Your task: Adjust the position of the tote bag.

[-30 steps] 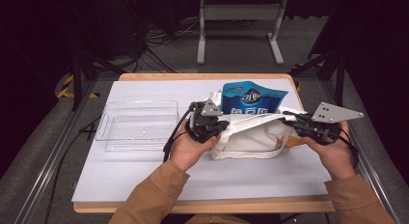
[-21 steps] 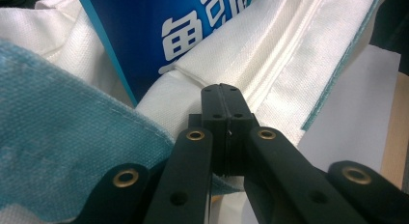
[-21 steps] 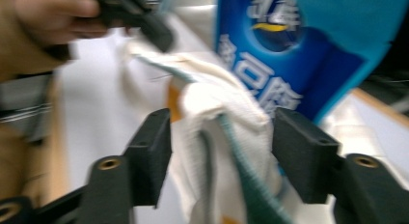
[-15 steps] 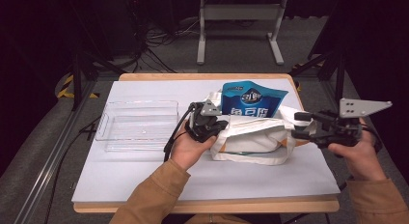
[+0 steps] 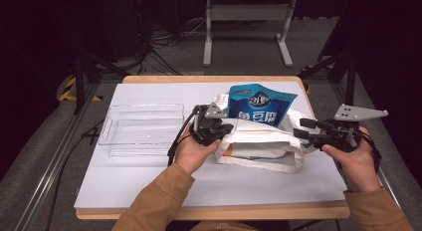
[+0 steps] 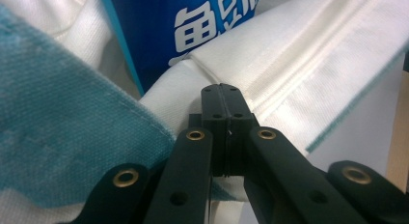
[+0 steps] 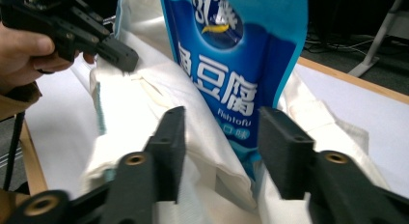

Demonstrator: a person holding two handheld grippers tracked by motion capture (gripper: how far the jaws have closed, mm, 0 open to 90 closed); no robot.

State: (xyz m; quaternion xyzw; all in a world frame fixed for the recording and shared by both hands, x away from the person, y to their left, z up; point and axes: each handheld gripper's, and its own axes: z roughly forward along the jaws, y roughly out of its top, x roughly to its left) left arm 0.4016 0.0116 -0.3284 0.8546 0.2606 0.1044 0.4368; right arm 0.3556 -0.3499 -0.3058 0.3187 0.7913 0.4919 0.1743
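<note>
A white cloth bag (image 5: 263, 144) lies on the table with a blue printed pouch (image 5: 261, 106) standing out of its mouth. My left gripper (image 5: 228, 129) is shut on the bag's left rim; in the left gripper view the jaws (image 6: 223, 96) pinch the white hem (image 6: 289, 64) beside the pouch (image 6: 193, 26). My right gripper (image 5: 300, 128) hovers at the bag's right end. Its jaws have just been opening and now stand open (image 7: 222, 132), pressing on nothing, with the bag (image 7: 154, 98) and pouch (image 7: 231, 64) just beyond them. The left gripper (image 7: 115, 52) shows at the upper left there.
A clear plastic tray (image 5: 112, 141) sits on the left of the white mat (image 5: 149, 186). The wooden table edge (image 5: 209, 211) runs along the front. A metal stand (image 5: 246, 12) and cables lie on the floor behind the table.
My right gripper has let go of the bag's right rim, opened, and drawn back to the right. The bag's mouth has sagged. My left gripper keeps its grip and place.
</note>
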